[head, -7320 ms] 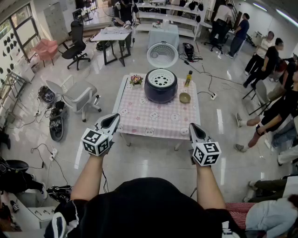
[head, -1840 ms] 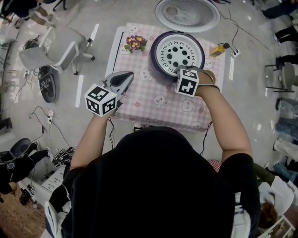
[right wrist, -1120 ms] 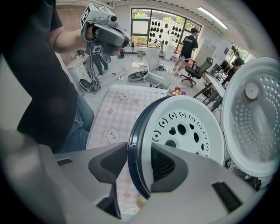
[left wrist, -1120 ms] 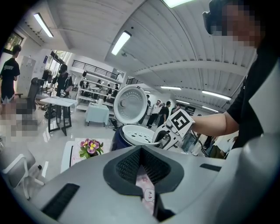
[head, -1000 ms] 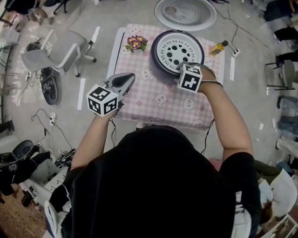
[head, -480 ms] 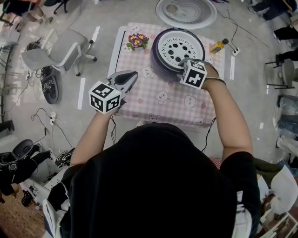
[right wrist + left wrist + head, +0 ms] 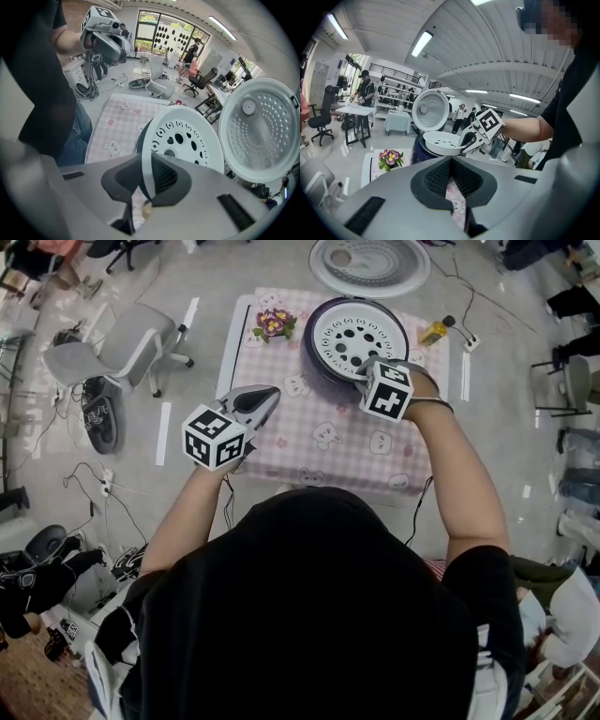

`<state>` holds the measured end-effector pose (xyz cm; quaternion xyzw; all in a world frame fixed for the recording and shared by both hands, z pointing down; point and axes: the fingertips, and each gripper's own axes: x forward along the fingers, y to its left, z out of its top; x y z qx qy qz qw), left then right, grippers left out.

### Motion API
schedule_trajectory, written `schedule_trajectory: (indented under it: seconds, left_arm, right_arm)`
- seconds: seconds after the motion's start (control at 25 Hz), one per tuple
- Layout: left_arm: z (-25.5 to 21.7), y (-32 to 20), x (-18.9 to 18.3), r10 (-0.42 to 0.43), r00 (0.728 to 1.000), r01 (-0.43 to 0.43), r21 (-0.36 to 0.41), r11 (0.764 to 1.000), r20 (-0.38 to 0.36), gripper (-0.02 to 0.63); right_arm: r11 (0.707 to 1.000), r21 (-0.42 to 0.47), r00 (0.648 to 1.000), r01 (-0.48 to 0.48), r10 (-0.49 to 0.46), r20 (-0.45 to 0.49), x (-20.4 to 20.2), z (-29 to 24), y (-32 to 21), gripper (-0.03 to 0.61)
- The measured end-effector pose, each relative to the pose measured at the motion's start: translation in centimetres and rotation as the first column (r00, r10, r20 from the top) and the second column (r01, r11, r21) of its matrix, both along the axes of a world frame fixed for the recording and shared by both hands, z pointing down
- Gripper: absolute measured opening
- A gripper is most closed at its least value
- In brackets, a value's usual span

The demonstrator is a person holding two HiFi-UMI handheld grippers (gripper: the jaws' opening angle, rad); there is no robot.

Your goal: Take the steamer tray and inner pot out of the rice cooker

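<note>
**A:** The right gripper (image 7: pixel 366 374) has just been closing. Now it pinches the near rim of the tray (image 7: pixel 356 332).

**B:** Is the tray heavy?

**A:** I think not. It looks thin, stiff and full of holes, so light. The rim is the place to hold, but it may be slick and tip.

**B:** Where is it?

**A:** On top of the cooker (image 7: pixel 312 360). The pot must be under it. I cannot see it.

**B:** And the left gripper (image 7: pixel 270 393)?

**A:** Shut, holding nothing, over the table's near edge.

**B:** What else is there?

**A:** The table (image 7: pixel 309 451) is small, pink and checked, with flowers (image 7: pixel 273 324) and a bottle (image 7: pixel 434 332). Behind, the lid (image 7: pixel 370 261) stands open. A chair (image 7: pixel 122 343) is on the shiny floor (image 7: pixel 487 446).
</note>
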<state>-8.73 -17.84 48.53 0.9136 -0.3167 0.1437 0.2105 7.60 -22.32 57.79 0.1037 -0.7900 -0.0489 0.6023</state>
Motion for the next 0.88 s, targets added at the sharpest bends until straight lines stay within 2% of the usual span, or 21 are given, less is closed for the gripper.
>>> schedule_trajectory:
  seconds: [0.56,0.88]
  left_arm:
    - [-0.4,1.5,-0.1,0.012,1.000,-0.012,0.010,1.000,-0.003,0.021]
    - [-0.6,2.1,-0.2,0.025,1.000,-0.025,0.016,1.000,-0.003,0.021]
  right_arm:
    - [0.996,0.082,0.999,-0.018,0.021,-0.033,0.7,-0.6,0.5,0.032]
    - [0.994,0.105,0.999,-0.036,0.037,-0.009,0.5,-1.8,1.0,0.037]
